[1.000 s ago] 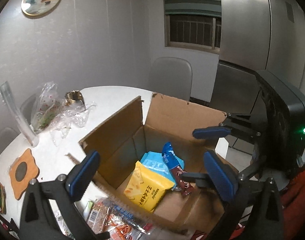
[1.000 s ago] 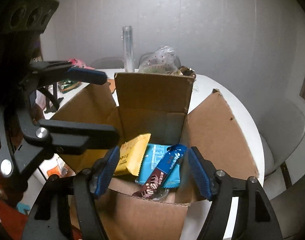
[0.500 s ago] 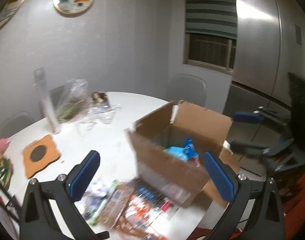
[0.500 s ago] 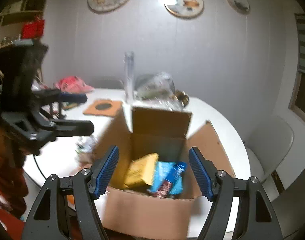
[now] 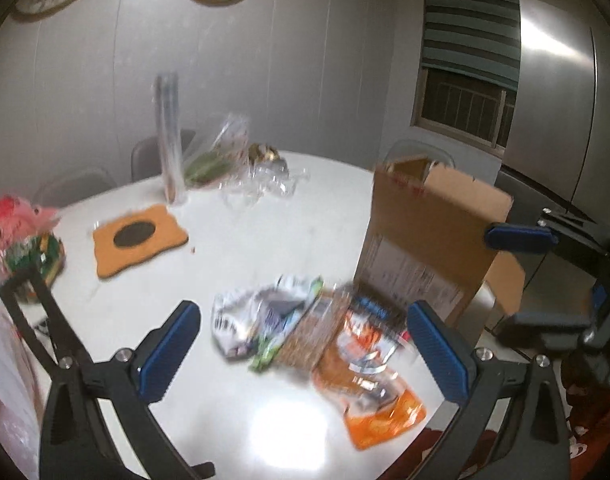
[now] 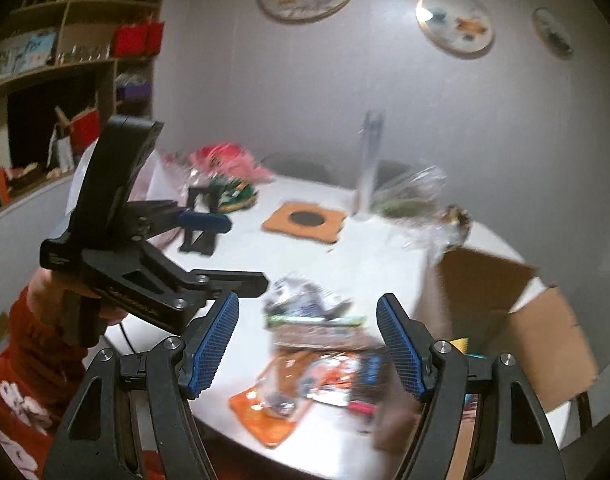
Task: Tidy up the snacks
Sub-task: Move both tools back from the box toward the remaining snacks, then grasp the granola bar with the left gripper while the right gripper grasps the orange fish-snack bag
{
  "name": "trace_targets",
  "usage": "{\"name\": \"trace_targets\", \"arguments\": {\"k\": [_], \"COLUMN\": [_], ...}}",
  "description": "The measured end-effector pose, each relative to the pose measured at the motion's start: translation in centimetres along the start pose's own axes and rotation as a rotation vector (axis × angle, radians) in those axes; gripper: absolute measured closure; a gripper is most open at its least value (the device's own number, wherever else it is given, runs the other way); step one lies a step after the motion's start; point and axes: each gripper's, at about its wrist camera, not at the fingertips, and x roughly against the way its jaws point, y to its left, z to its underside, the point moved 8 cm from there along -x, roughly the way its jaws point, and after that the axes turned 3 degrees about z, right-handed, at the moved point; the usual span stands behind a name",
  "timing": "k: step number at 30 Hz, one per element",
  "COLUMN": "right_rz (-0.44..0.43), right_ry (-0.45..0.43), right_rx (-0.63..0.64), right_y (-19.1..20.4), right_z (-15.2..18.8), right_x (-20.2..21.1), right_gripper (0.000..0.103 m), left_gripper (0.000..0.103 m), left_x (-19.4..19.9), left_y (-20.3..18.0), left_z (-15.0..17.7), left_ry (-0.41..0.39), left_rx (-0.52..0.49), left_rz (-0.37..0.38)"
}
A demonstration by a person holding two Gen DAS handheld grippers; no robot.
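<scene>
A blurred pile of snack packets [image 5: 305, 328] lies on the round white table [image 5: 245, 240], with an orange packet [image 5: 381, 412] at its near end. The pile also shows in the right wrist view [image 6: 317, 344]. An open cardboard box [image 5: 433, 240] stands right of the pile; it shows in the right wrist view [image 6: 505, 320] too, with a yellow corner inside. My left gripper [image 5: 305, 356] is open and empty above the pile. My right gripper [image 6: 309, 344] is open and empty, also over the pile. Each gripper shows in the other's view.
An orange mat with a dark oval [image 5: 139, 236], a tall clear tube [image 5: 169, 136], crumpled plastic bags [image 5: 241, 168] and a pink bag [image 5: 9, 224] sit further back on the table. A black stand [image 6: 203, 220] is at the left. A fridge [image 5: 553, 120] stands behind the box.
Both grippers have pulled back and swung left, away from the box opening, and now face the pile of packets on the table. Both stay open and empty.
</scene>
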Motion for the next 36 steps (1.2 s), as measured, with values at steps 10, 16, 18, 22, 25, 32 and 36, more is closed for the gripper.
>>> {"name": "trace_targets", "arguments": {"k": [10,16,18,22,25,32,36], "right_rz": [0.024,0.064,0.086,0.094,0.071,0.019,0.012], "right_ry": [0.163,0.233,0.229,0.247,0.250,0.257,0.251], "right_rx": [-0.130,-0.178,-0.168,-0.150,-0.170,-0.168,-0.151], "right_y": [2.1,0.9,0.4,-0.1,-0.3,0.0,0.4], "right_z": [7.2,10.9,11.3,12.1,12.4,12.3,12.1], "right_x": [-8.8,-11.5,-11.7,-12.3,-12.3,-12.2,-12.2], "right_gripper": [0.035,0.035,0.035,0.035,0.035,0.035,0.035], "left_gripper": [0.002,0.010,0.019,0.034,0.034,0.034,0.034], "left_x": [-3.5,-5.9,-6.9,-8.6,-9.5,-10.9,-11.6], "left_y": [2.1,1.5,0.9,-0.2,-0.3,-0.2,-0.3], "left_z": [6.0,7.5,7.8,7.6,7.2,6.8,7.0], "left_ry": [0.094,0.146,0.167,0.197,0.202,0.241,0.267], "left_rx": [0.069,0.074,0.066,0.052,0.044,0.042,0.047], "left_rz": [0.022,0.083,0.097,0.134,0.125,0.138,0.145]}}
